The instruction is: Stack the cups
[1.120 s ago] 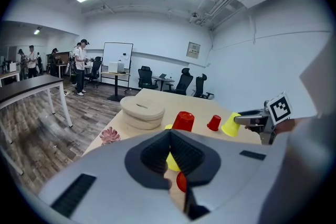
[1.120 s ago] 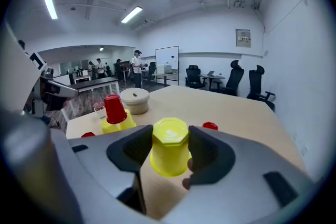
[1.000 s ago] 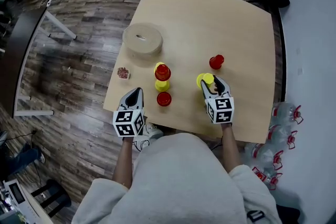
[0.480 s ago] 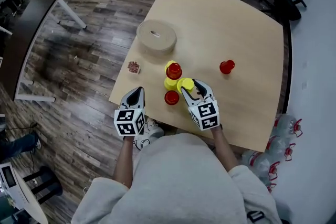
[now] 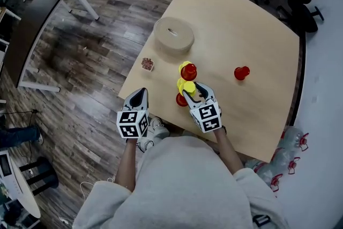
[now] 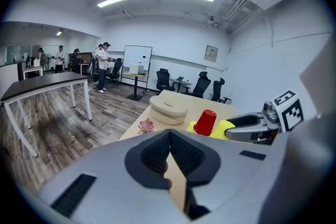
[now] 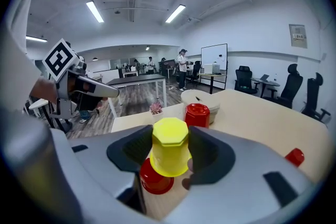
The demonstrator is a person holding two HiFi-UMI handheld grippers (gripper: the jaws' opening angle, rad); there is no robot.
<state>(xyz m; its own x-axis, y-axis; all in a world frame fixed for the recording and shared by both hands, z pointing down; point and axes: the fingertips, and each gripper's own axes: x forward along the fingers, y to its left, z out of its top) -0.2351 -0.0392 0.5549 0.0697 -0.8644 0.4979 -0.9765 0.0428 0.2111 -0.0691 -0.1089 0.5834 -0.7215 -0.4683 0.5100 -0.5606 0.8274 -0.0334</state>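
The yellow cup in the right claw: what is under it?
A red cup stands on the table, directly beneath the yellow cup that the right gripper holds. The yellow cup covers part of it, so I cannot tell whether the two touch.

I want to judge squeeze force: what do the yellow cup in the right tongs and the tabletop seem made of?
The yellow cup: probably hard plastic, smooth with a slight sheen; even colour and a moulded faceted base suggest it. The tabletop: pale wood or wood-look laminate, matte; which one I cannot tell.
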